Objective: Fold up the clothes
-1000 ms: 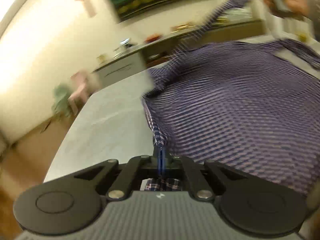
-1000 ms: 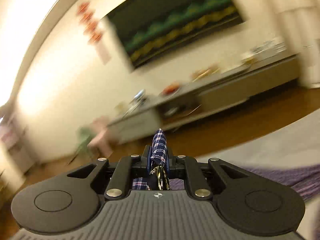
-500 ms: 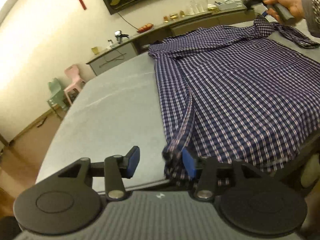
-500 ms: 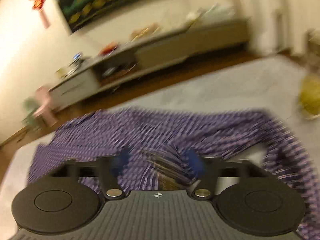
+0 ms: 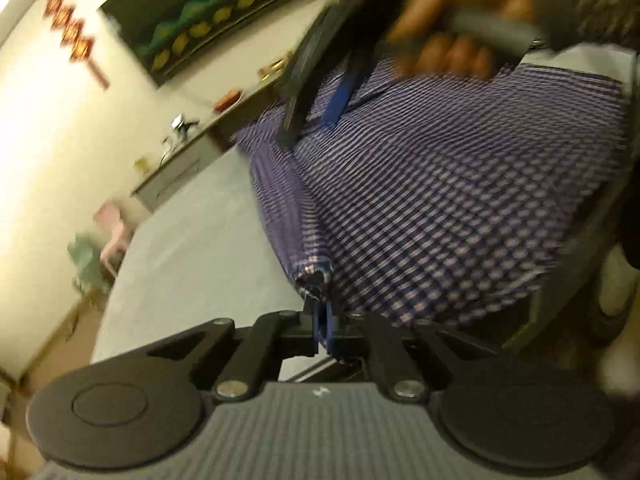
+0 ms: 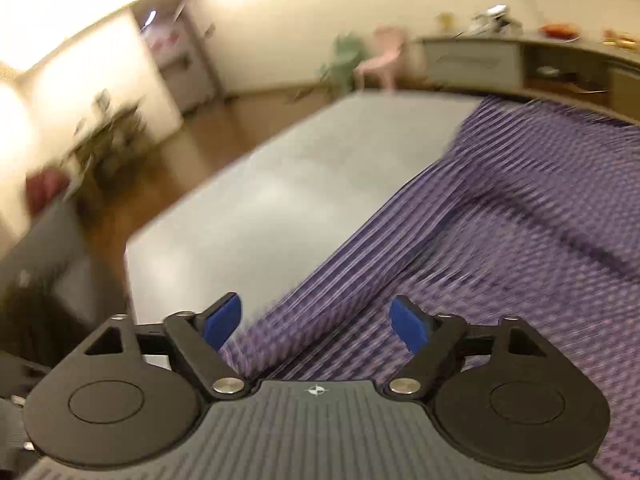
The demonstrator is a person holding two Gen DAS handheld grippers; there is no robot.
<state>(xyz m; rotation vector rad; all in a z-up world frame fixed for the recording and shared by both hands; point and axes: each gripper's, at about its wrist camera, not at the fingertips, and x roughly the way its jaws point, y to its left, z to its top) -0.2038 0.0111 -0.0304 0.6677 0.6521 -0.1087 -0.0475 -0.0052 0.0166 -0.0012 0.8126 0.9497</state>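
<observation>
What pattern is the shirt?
The shirt is a purple-and-white check, clearest in the left wrist view.

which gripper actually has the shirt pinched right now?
The left gripper: it is shut on a bunched corner of the plaid shirt. The right gripper stands open above the cloth, gripping nothing.
</observation>
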